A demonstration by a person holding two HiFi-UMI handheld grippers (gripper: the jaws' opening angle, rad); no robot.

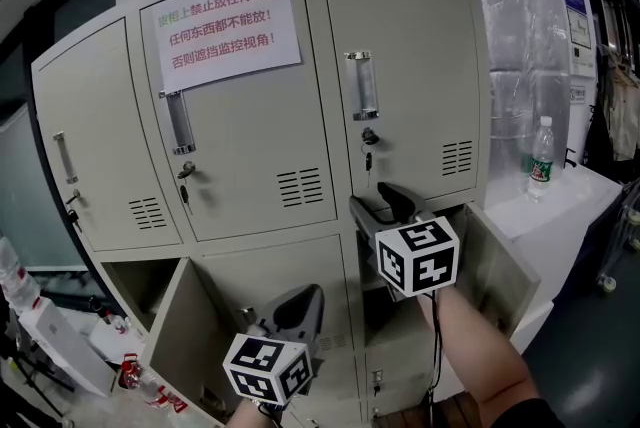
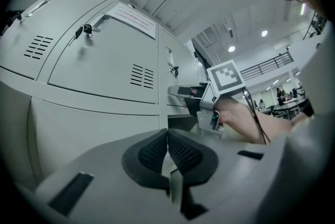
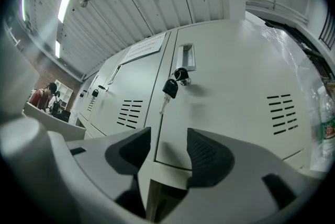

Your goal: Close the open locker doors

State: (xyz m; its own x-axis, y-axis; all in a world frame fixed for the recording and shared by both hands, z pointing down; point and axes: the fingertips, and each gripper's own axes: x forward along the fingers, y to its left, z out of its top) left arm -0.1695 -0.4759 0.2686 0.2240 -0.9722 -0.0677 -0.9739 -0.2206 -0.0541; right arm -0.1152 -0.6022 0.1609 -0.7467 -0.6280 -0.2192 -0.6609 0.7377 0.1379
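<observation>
The grey locker bank (image 1: 250,246) has its three upper doors shut. In the bottom row, the left door (image 1: 185,331) and the right door (image 1: 500,261) stand swung outward. My right gripper (image 1: 378,199) is open and holds nothing. It hovers at the lower left corner of the upper right door (image 3: 235,92), above the open right compartment, and shows from the side in the left gripper view (image 2: 183,96). My left gripper (image 1: 300,304) is lower, in front of the shut middle bottom door. Its pads (image 2: 154,152) are pressed together with nothing between them.
A key (image 3: 170,88) hangs from the upper right door's lock. A paper sign (image 1: 225,26) is taped to the upper middle door. A water bottle (image 1: 540,156) stands on a white counter (image 1: 575,206) to the right. Bottles and a box (image 1: 60,341) lie at lower left.
</observation>
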